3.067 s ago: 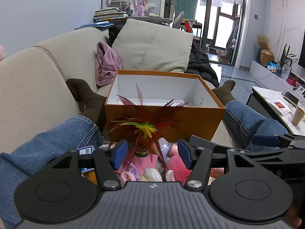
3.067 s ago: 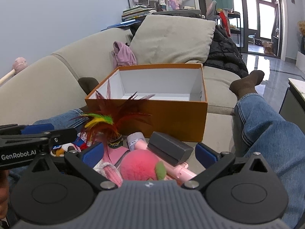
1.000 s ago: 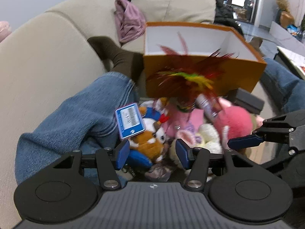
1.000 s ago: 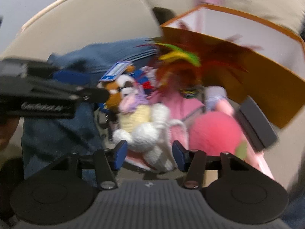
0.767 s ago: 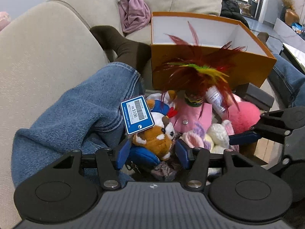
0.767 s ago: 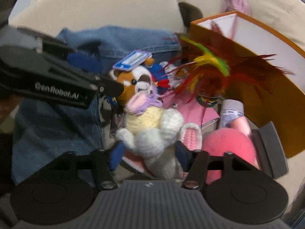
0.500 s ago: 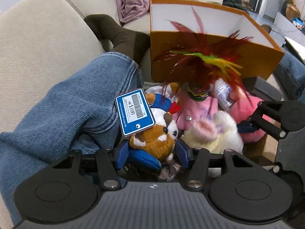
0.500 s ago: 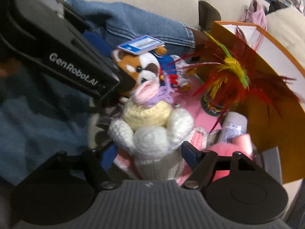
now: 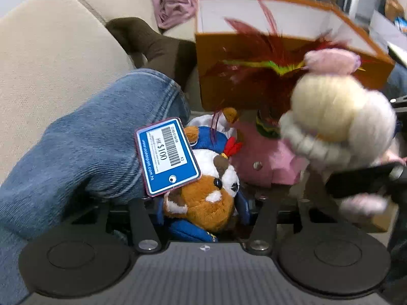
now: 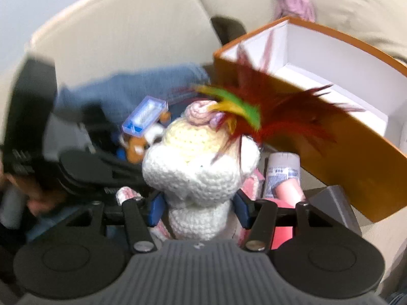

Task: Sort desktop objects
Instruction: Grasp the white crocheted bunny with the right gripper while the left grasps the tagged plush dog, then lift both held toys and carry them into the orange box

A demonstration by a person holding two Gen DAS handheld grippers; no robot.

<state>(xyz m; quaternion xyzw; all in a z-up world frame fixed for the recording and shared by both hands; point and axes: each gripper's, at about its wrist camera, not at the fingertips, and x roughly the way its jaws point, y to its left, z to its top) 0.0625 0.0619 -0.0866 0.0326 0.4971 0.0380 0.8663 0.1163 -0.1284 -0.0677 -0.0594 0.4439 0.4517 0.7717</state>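
- Looking through the left wrist camera, the left gripper (image 9: 202,209) has its blue pads pressed against both flanks of a brown-and-white plush animal (image 9: 203,198), pinching it low in the frame at about 6 o'clock.
- A blue price tag (image 9: 166,156) with a barcode sticks up from the plush toward 10 o'clock, in front of a leg in blue jeans (image 9: 84,147).
- At 3 o'clock a white crochet doll (image 9: 338,124) with a pink topknot appears blurred, lifted above a pink pouch (image 9: 264,162).
- An orange box (image 9: 287,58) with a white interior stands at 1 o'clock, with a red feather toy (image 9: 257,76) fanning across its front wall.
- A beige sofa (image 9: 51,58) fills the 9 to 11 o'clock side, and a pink cloth (image 9: 173,0) lies on it at 12 o'clock.
- From the right wrist camera, the right gripper (image 10: 199,209) squeezes the white crochet doll (image 10: 201,167) at its lower body, blue pads touching both sides.
- The feather toy (image 10: 267,117) brushes the doll's head at 1 o'clock, and the orange box (image 10: 338,137) sits open at 2 o'clock.
- The left gripper's dark body (image 10: 76,167) lies at 9 o'clock, with the price tag (image 10: 145,115) and the plush animal (image 10: 136,151) just beyond it.
- A grey-capped tube (image 10: 282,172) and a dark grey block (image 10: 330,203) rest near 3 to 4 o'clock, beside the box wall.
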